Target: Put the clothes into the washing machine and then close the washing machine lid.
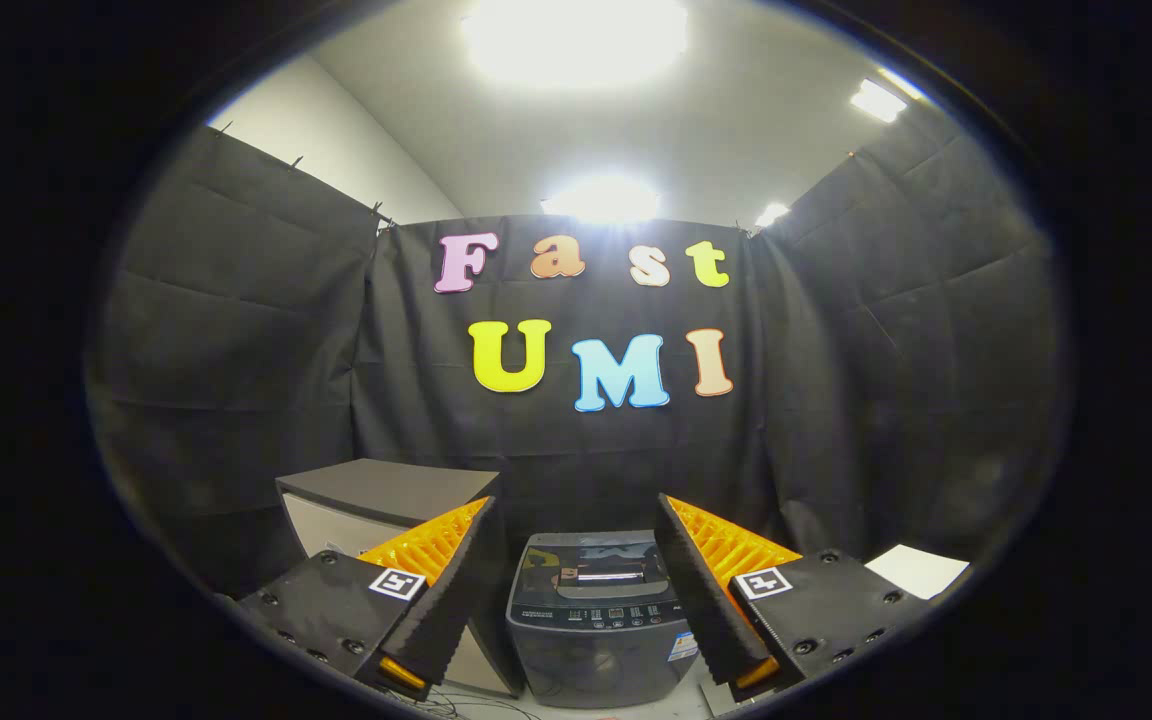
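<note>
One closed washing machine beyond the gripper's wide-spread, empty fingers.

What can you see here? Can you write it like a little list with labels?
place: booth with black cloth walls
washing machine: small, dark grey, lid shut, beyond the fingers, seen between them
gripper: fingers spread open, holding nothing
cabinet: light box with a dark top, left of the washer
white sheet: flat, off to the right
clothes: none seen
</note>
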The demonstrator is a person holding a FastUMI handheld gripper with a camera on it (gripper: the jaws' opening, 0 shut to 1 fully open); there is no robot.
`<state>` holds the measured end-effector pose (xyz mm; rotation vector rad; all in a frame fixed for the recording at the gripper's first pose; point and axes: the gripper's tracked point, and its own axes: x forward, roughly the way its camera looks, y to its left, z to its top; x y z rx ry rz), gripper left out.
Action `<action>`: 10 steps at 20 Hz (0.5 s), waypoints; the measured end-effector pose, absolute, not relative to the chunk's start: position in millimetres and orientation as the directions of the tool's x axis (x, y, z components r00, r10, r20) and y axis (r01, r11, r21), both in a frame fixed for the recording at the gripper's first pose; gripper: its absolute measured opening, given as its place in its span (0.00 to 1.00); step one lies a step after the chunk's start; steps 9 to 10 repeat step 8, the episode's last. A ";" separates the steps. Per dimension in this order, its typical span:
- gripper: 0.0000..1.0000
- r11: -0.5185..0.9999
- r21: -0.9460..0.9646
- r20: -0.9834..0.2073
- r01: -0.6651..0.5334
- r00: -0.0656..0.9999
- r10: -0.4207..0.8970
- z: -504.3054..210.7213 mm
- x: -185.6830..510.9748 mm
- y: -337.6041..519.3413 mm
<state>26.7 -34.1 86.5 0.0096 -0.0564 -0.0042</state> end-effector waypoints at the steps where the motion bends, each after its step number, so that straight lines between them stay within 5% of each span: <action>1: 0.96 1.000 0.005 0.053 0.003 0.999 -0.003 85.6 27.4 -33.5; 10: 0.97 1.000 -0.007 0.059 -0.018 0.998 0.018 87.3 27.0 -25.3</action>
